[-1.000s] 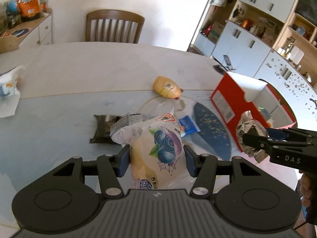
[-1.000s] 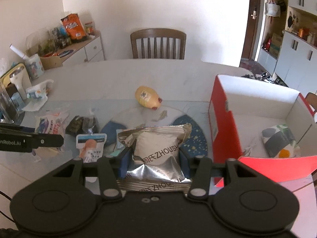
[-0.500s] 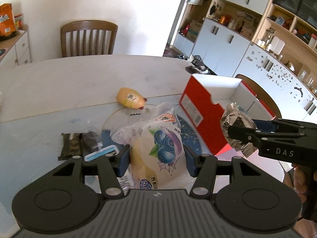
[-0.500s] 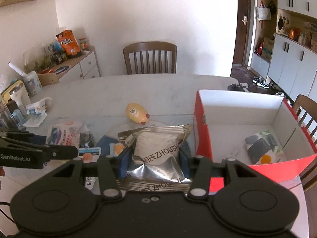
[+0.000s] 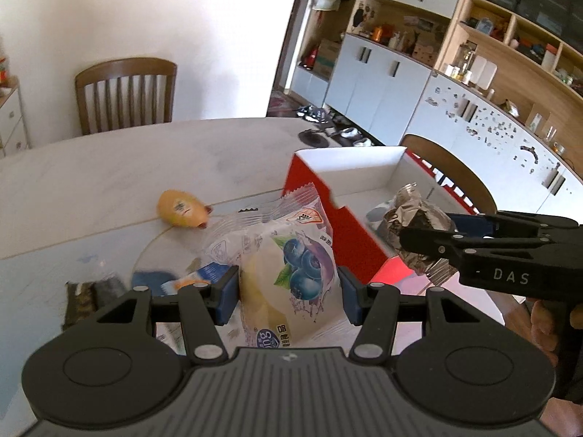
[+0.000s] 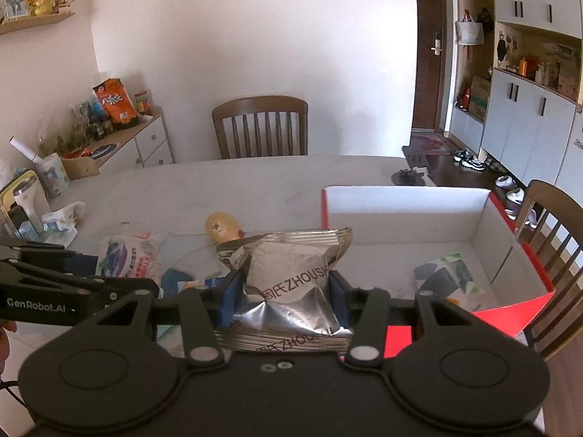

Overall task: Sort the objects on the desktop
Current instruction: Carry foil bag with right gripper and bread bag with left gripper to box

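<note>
Left gripper clamping a glossy blueberry pouch, right gripper clamping a crinkled foil packet.

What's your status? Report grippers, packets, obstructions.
Left gripper shut on blueberry packet. Right gripper shut on silver packet. Red box ahead, open, nothing blocking.

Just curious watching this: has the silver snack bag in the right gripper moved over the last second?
Yes. The silver snack bag has shifted right toward the red box, now overlapping its left wall.
</note>
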`<state>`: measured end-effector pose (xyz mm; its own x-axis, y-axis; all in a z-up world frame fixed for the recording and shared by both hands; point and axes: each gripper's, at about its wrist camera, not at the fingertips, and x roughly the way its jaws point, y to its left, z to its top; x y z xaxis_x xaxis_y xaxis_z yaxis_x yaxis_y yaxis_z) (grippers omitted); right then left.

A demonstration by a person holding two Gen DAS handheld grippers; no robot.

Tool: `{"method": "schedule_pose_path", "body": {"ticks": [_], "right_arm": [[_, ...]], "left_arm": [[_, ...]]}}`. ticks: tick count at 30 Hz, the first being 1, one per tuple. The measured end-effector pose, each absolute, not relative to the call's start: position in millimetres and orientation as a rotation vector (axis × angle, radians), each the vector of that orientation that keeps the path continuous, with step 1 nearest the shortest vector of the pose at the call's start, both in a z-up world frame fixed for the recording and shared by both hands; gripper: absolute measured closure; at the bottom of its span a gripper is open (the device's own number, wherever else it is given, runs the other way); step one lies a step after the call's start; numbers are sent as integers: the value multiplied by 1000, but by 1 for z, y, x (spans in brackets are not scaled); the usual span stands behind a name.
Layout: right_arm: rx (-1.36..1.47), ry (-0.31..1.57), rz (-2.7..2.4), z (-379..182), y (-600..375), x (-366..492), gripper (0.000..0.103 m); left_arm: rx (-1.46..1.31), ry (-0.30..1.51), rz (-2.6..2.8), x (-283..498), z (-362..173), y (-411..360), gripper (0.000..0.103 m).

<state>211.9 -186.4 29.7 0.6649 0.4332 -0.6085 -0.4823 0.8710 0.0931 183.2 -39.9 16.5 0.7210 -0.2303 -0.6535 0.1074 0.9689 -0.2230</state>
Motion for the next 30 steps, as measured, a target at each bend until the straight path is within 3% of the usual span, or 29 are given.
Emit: {"method": "schedule_pose_path", "body": {"ticks": [30], "right_arm": [[-37,654,464,28,-293,278,54]], "left_arm": [[-80,770,-298,269,15,-173,48]]}}
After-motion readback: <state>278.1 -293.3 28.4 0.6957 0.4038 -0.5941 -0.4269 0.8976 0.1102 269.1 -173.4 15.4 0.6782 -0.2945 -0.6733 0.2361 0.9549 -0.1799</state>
